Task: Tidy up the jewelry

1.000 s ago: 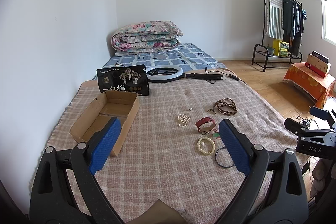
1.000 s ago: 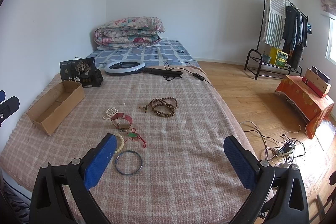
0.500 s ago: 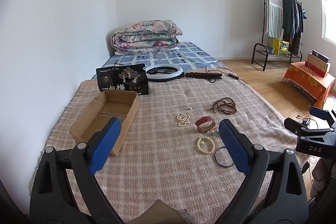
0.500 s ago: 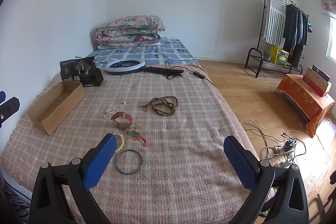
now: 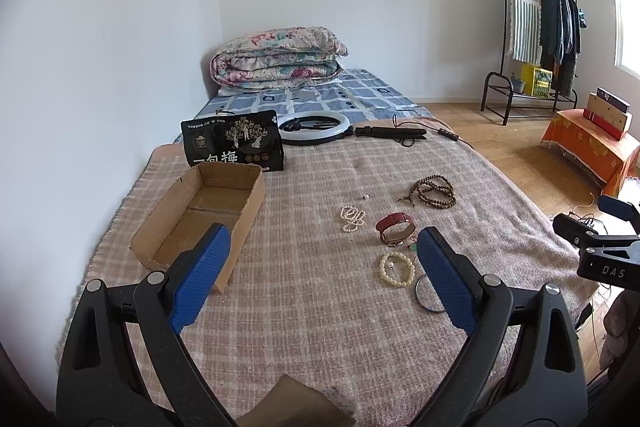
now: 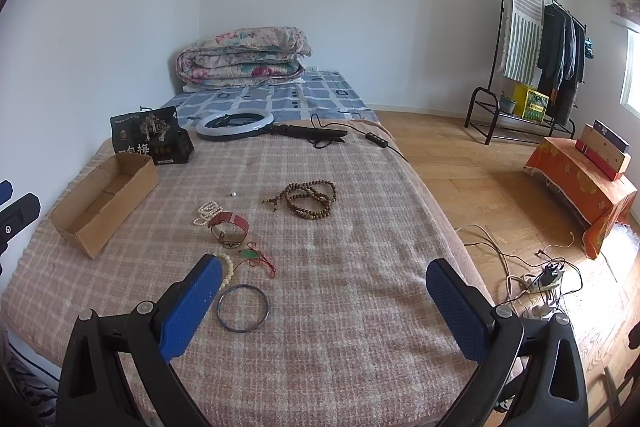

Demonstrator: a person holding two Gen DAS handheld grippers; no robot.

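Jewelry lies on a pink plaid blanket (image 6: pixel 360 251): brown wooden beads (image 6: pixel 310 199), a red strap watch (image 6: pixel 228 225), a small pearl bracelet (image 6: pixel 206 211), a cream bead bracelet (image 5: pixel 396 269), a green pendant on red cord (image 6: pixel 256 255) and a dark blue bangle (image 6: pixel 243 307). An empty cardboard box (image 5: pixel 204 213) sits to the left. My left gripper (image 5: pixel 320 247) is open above the blanket, between box and jewelry. My right gripper (image 6: pixel 322 281) is open, just behind the bangle.
A black snack bag (image 5: pixel 232 143) stands behind the box. A ring light (image 5: pixel 314 127) with a black handle and cable lies further back, then a folded quilt (image 5: pixel 276 61). The bed's right edge drops to a wooden floor with cables (image 6: pixel 540 279).
Both grippers have drifted very slightly; nothing on the blanket has moved.
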